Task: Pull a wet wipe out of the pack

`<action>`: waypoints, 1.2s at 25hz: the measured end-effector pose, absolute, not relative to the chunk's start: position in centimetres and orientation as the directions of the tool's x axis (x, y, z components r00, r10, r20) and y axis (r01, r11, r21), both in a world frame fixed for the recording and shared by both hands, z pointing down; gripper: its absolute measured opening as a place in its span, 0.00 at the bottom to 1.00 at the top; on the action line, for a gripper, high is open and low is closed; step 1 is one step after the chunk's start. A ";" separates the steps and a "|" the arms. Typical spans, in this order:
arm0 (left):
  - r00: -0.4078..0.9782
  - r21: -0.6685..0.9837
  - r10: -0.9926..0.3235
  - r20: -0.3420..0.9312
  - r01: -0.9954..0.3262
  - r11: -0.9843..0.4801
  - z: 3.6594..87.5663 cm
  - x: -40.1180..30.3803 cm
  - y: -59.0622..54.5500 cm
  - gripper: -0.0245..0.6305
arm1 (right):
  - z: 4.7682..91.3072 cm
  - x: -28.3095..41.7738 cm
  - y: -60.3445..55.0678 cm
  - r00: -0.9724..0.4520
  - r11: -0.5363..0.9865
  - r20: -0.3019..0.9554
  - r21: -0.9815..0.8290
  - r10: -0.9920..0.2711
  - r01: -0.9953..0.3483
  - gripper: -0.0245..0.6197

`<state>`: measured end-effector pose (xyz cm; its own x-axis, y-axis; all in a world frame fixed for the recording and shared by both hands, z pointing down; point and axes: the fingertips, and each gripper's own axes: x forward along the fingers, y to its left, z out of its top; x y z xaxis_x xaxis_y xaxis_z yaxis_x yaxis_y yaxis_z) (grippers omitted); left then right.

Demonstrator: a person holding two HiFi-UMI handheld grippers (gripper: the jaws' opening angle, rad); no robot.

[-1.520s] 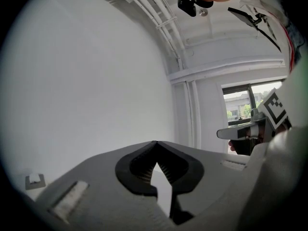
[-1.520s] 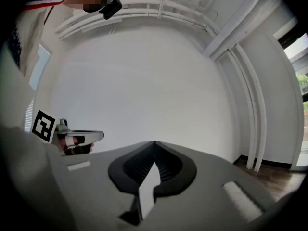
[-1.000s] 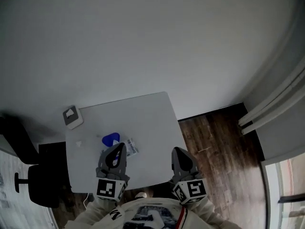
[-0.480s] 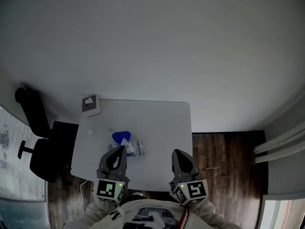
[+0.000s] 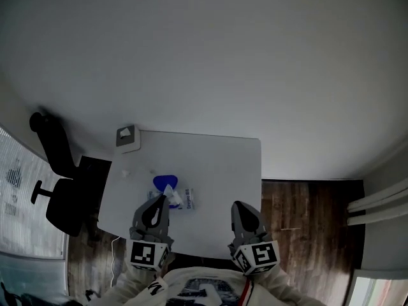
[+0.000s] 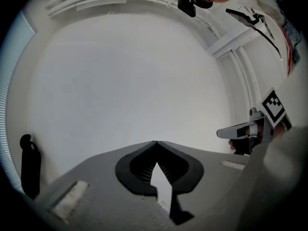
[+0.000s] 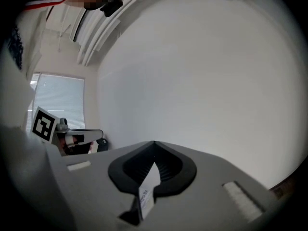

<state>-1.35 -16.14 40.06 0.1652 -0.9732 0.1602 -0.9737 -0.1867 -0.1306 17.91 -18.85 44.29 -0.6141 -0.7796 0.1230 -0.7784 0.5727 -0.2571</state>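
The pack lies on the white worktop, left of the middle and on the near half. Its blue flap is on the far side of it. A bit of white shows by the flap. It may be the end of a wipe, but it is too small to be sure.

The left gripper has its jaws shut tight, tip to tip, with nothing from the worktop in them. From the head view it hangs just near the pack, on the near side. The right gripper has its jaws together too. It hangs over the near right part of the worktop, well apart from the pack. A small white slip with print shows low in the gap behind its tips. I cannot tell what it is.

I think the reach for the pack has not really begun. To do it well, one pair of jaws has to open first, since shut jaws cannot pinch. The left gripper is closest, so it could press the pack down flat. The right gripper then has to come across to the left, open a little, and pinch only the white end. A slow, straight pull up should bring out one wipe. If nothing holds the pack down, it will likely lift up with the wipe.
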 end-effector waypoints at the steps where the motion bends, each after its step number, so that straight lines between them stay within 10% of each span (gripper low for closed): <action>1: 0.159 -0.134 -0.974 0.164 -0.974 -0.181 40.1 -1.6 -16.3 0.04 | 44.4 17.6 -19.1 -0.619 0.576 0.124 -0.262 -0.776 -0.775 0.05; 30: 0.334 -0.055 -0.920 0.205 -0.935 -0.352 45.0 -17.3 -20.9 0.04 | 45.9 1.2 -22.4 -0.475 0.448 0.227 -0.163 -0.850 -0.879 0.05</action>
